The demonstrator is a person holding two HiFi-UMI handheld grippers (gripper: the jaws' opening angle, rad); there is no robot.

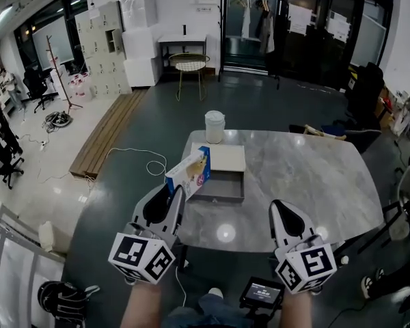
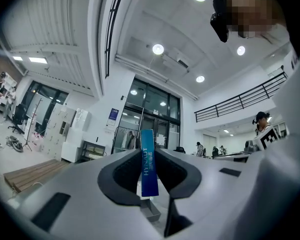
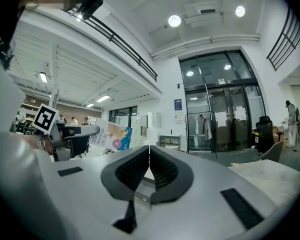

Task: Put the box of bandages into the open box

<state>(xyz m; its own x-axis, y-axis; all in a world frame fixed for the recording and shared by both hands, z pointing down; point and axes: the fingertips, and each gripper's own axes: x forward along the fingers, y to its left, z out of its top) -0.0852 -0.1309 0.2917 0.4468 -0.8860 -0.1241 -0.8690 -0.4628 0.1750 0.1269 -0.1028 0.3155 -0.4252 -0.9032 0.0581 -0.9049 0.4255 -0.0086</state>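
My left gripper (image 1: 175, 193) is shut on the box of bandages (image 1: 189, 171), a blue and cream carton held tilted in the air over the table's left edge. In the left gripper view its blue narrow side (image 2: 148, 166) stands upright, pinched between the two pads. The open box (image 1: 222, 197), a shallow grey tray with a pale lid lying behind it, sits on the table just right of the carton. My right gripper (image 1: 288, 214) hovers at the table's near edge, shut and empty; its jaws meet in the right gripper view (image 3: 149, 149), where the carton (image 3: 111, 136) shows to the left.
A white lidded cup (image 1: 214, 126) stands on the marble table (image 1: 307, 176) behind the open box. A cable lies on the dark floor left of the table. A small screen (image 1: 262, 293) sits below near the person's knees. Chairs stand at the table's right.
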